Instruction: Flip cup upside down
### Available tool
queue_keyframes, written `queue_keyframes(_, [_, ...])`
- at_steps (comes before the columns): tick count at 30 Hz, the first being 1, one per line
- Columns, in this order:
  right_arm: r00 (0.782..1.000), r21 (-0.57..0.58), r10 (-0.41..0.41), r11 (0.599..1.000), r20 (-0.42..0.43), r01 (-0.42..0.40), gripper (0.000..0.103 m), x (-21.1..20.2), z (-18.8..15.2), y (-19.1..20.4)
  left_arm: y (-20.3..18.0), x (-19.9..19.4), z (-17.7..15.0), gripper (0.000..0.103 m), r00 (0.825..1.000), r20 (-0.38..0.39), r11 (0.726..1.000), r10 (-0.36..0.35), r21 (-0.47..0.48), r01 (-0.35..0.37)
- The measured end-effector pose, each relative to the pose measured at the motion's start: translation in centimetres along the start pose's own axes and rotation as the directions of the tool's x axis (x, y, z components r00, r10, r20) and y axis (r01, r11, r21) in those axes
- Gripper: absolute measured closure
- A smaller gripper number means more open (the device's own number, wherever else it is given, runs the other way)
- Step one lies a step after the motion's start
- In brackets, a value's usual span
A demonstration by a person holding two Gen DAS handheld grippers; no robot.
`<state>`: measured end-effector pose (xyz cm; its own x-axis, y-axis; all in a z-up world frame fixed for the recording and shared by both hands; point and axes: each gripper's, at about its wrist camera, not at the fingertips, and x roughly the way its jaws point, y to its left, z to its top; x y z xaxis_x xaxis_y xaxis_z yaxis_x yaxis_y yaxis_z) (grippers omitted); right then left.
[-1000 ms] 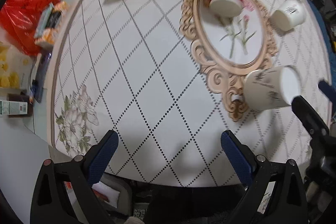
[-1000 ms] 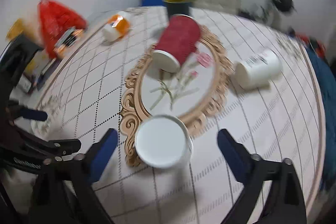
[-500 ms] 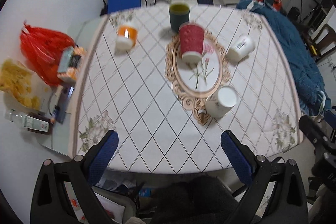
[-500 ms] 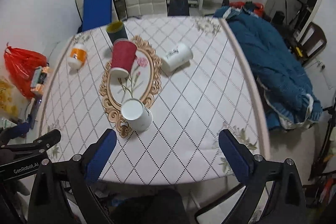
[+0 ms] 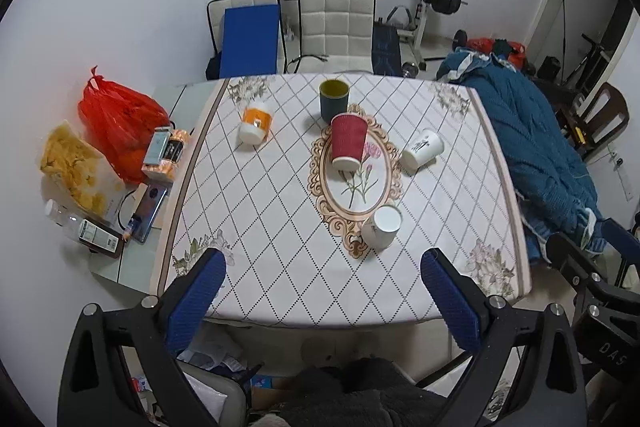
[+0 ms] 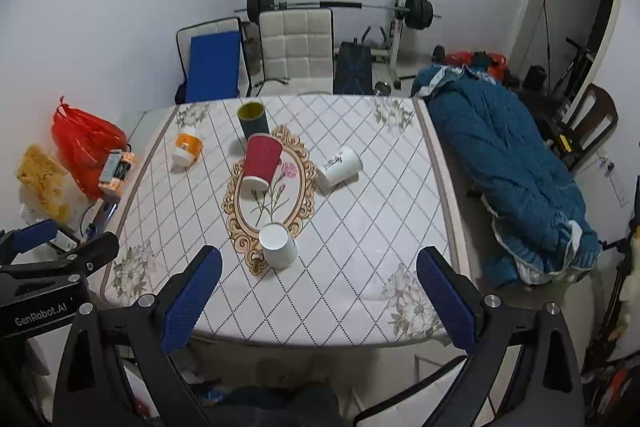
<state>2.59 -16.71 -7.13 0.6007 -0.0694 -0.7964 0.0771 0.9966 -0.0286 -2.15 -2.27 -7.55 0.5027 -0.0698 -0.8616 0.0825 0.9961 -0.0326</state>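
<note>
Both left gripper (image 5: 322, 281) and right gripper (image 6: 318, 277) fingers spread wide, holding nothing.

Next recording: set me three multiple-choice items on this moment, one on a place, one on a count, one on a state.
1. Where does the red cup stand?
A. on the oval floral motif
B. on the white chair
C. on the red bag

2. How many cups are on the table?
A. three
B. five
C. seven

3. How does the dark green cup stand?
A. on its side
B. upside down
C. upright, mouth up

Answers:
1 A: its base-up body sits on the oval floral motif.
2 B: the red cup, the dark green cup, the orange cup and two white cups.
3 C: its yellowish inside shows from above.

Both the left gripper and the right gripper are open, off the table.
</note>
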Motion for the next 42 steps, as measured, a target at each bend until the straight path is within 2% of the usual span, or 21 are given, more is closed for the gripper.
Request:
queue_keyframes(6, [1.000, -0.002, 0.009, 1.000, 0.012, -0.009, 0.003, -4.1, 0.4, 0.2, -0.6, -2.5, 0.0, 0.003, 1.000, 0.022, 1.000, -0.004, 0.026, 0.003])
queue_keyframes(14, [1.000, 0.017, 0.008, 1.000, 0.020, -0.008, 0.003, -6.7, 0.2, 0.1, -0.8, -3.6, -0.3, 0.003, 1.000, 0.020, 0.999, -0.009, 0.040, 0.008])
queue_keyframes(24, [1.000, 0.027, 0.001, 1.000, 0.021, -0.001, 0.003, -6.9, 0.5, -0.2, -0.8, -4.0, -0.5, 0.003, 1.000, 0.004, 0.999, -0.029, 0.037, 0.029])
queue_keyframes(42, [1.000, 0.028, -0.008, 1.000, 0.009, 0.008, 0.002, -6.3, 0.7, -0.4, -0.4, -3.5, -0.2, 0.003, 1.000, -0.001, 1.000, -0.004, 0.016, 0.004])
